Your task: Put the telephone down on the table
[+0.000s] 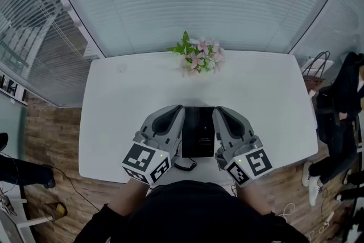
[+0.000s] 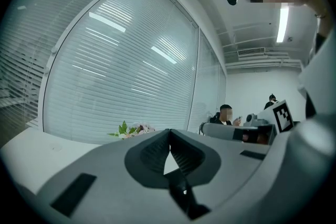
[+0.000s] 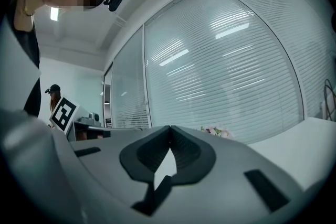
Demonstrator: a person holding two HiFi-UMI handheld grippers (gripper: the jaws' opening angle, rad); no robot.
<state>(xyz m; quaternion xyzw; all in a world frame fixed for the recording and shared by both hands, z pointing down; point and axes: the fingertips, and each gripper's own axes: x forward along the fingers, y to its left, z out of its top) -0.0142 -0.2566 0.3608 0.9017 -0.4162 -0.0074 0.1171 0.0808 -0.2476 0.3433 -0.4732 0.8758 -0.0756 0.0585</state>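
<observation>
Grey grippers (image 1: pixel 178 108) (image 1: pixel 218 110), seemingly black sleeves (image 1: pixel 108 220)

You're standing in an office. Around your white table (image 1: pixel 114 99) run glass walls (image 1: pixel 199 3) hung with slatted blinds (image 2: pixel 115 76). A person (image 2: pixel 226 114) sits in the room beyond.

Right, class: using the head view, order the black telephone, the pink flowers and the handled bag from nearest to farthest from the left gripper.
1. The black telephone, immediately to the right of the left gripper.
2. The pink flowers, at the middle of the far edge of the table.
3. The handled bag, beyond the table's right end.
</observation>
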